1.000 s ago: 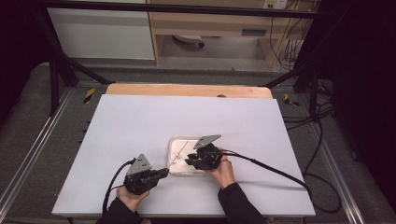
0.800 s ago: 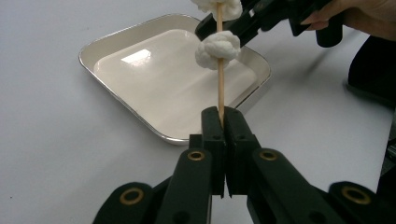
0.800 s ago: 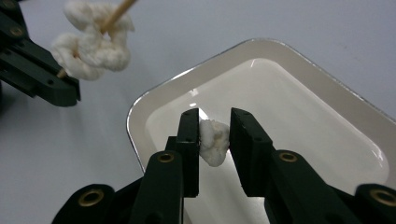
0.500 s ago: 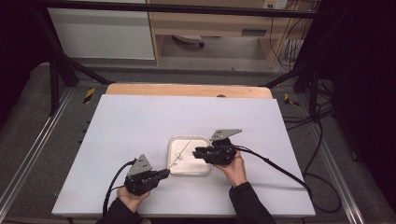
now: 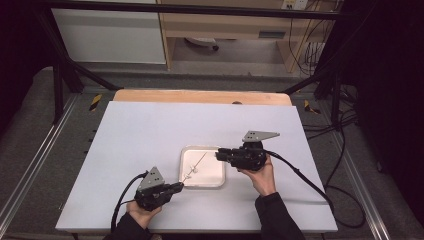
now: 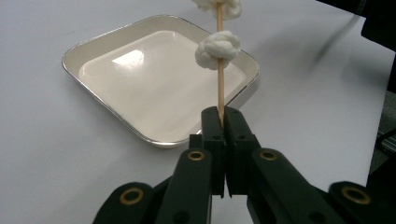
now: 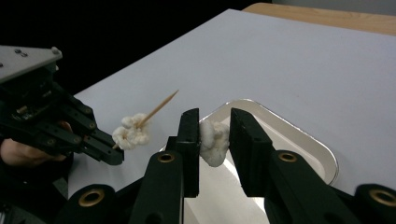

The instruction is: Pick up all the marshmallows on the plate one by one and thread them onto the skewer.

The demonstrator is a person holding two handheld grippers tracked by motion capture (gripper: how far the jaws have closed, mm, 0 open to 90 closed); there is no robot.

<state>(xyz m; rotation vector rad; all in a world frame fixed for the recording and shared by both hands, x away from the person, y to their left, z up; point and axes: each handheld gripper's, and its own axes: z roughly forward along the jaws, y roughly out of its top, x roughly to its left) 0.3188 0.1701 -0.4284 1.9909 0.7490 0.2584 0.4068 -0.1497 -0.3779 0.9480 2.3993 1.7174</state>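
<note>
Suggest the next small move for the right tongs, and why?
Probably carry the white lump toward the skewer's bare pointed tip and line it up for threading. The right tongs grip the lump above the tray; the left tongs hold the skewer, with two lumps already on it.

There is one wooden skewer (image 6: 220,79). There are three white marshmallows: two on the skewer (image 6: 218,48) and one between the right gripper's jaws (image 7: 214,141). There is one white tray (image 5: 216,176), at 3 o'clock from the left gripper. There are two grippers, left gripper (image 5: 177,186) and right gripper (image 5: 219,155).
</note>
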